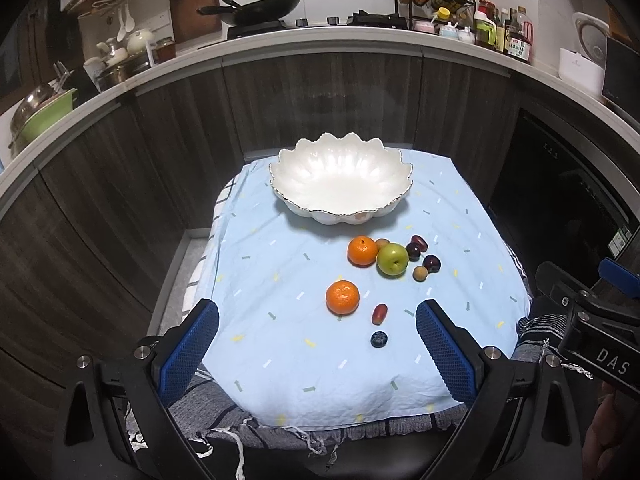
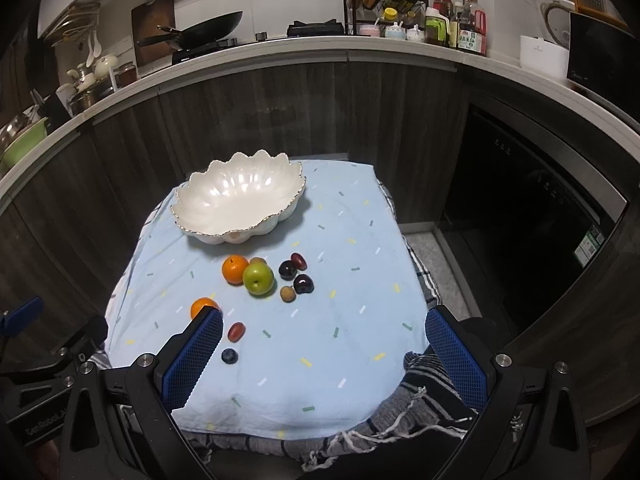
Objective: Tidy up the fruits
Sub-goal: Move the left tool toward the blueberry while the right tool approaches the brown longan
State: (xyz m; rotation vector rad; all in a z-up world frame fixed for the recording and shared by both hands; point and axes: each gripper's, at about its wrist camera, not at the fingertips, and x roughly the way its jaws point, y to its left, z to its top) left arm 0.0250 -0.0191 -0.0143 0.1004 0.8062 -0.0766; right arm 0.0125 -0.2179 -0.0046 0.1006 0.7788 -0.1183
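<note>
A white scalloped bowl (image 1: 340,180) (image 2: 240,200) stands empty at the far side of a light blue cloth (image 1: 280,360). In front of it lie two oranges (image 1: 362,251) (image 1: 342,297), a green apple (image 1: 393,259) (image 2: 258,277), several dark plums (image 1: 432,263) (image 2: 303,283), a small tan fruit (image 1: 419,273), a red grape (image 1: 379,314) (image 2: 236,331) and a blueberry (image 1: 379,339) (image 2: 229,356). My left gripper (image 1: 318,320) is open and empty above the cloth's near edge. My right gripper (image 2: 324,326) is open and empty, to the right of it.
The cloth covers a small table over a striped grey towel (image 2: 424,400). Dark cabinet fronts (image 1: 320,100) rise behind, with a cluttered kitchen counter (image 1: 360,36) above. A dark appliance (image 2: 520,220) stands at the right.
</note>
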